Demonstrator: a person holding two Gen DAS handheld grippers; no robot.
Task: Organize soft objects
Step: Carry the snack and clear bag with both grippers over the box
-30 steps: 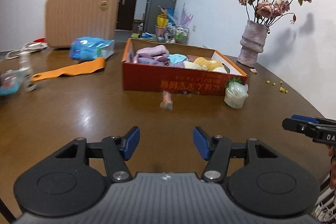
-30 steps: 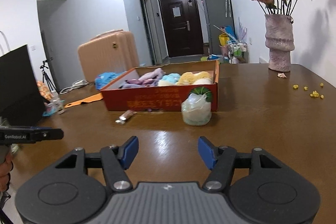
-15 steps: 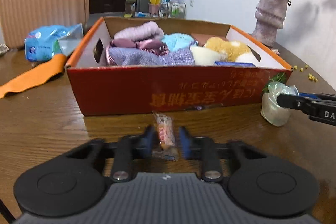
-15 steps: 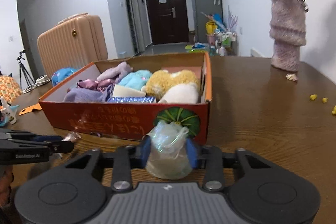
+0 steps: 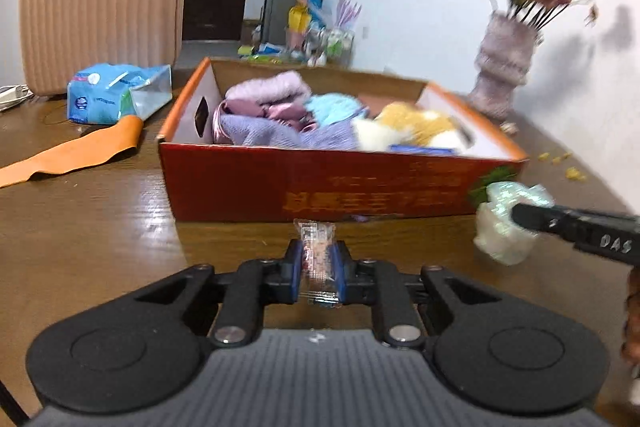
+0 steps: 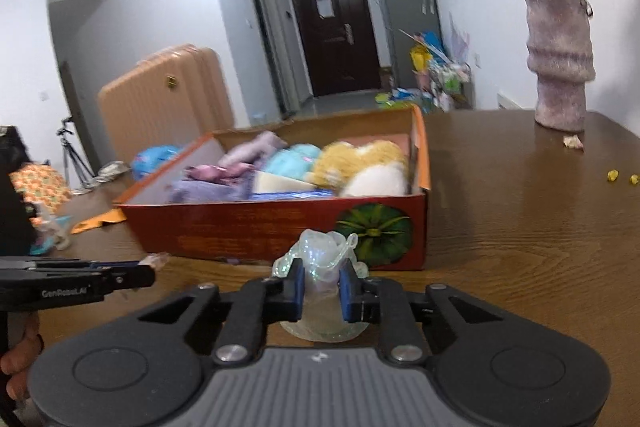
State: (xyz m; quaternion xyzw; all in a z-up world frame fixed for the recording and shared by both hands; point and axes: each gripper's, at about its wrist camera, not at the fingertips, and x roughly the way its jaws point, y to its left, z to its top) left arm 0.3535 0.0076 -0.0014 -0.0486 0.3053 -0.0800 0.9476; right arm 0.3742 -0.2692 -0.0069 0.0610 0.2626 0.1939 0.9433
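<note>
Fingers first: my left gripper [image 5: 317,269] has its blue pads [image 5: 295,273] clamped on a small clear snack packet [image 5: 317,259], pinkish contents, top end sticking up past the tips, bottom seal hanging below them. Right gripper [image 6: 320,287] is closing, jaws pressed into the sides of a soft crumpled iridescent plastic bag [image 6: 322,269]; bag bulges above and below the pads [image 6: 345,291], so it's gripped. Left wrist view shows the same bag [image 5: 502,227] out at the right with the other gripper's black tip against it, just off the box's near right corner. Right wrist view shows the left gripper [image 6: 148,273] low at the left edge, packet end [image 6: 154,259] poking out ahead of it. Both items sit just in front of the red cardboard box [image 5: 320,183] on the brown wood bench [image 5: 100,227]; can't tell whether either is lifted off the surface. Box is open-topped, packed with soft stuff: lilac knit [image 5: 268,91], purple cloth [image 5: 280,135], light blue plush [image 5: 336,107], yellow and white plush [image 5: 416,131]. Pumpkin graphic [image 6: 376,233] on the box's front corner, right behind the bag. Left of the box: orange strip [image 5: 76,155] lying flat, blue wipes pack [image 5: 116,99], tan suitcase [image 5: 100,15] further back. Vase [image 6: 560,63] with dried flowers stands at the far right, well apart from the box. Frames slightly motion-blurred.
</note>
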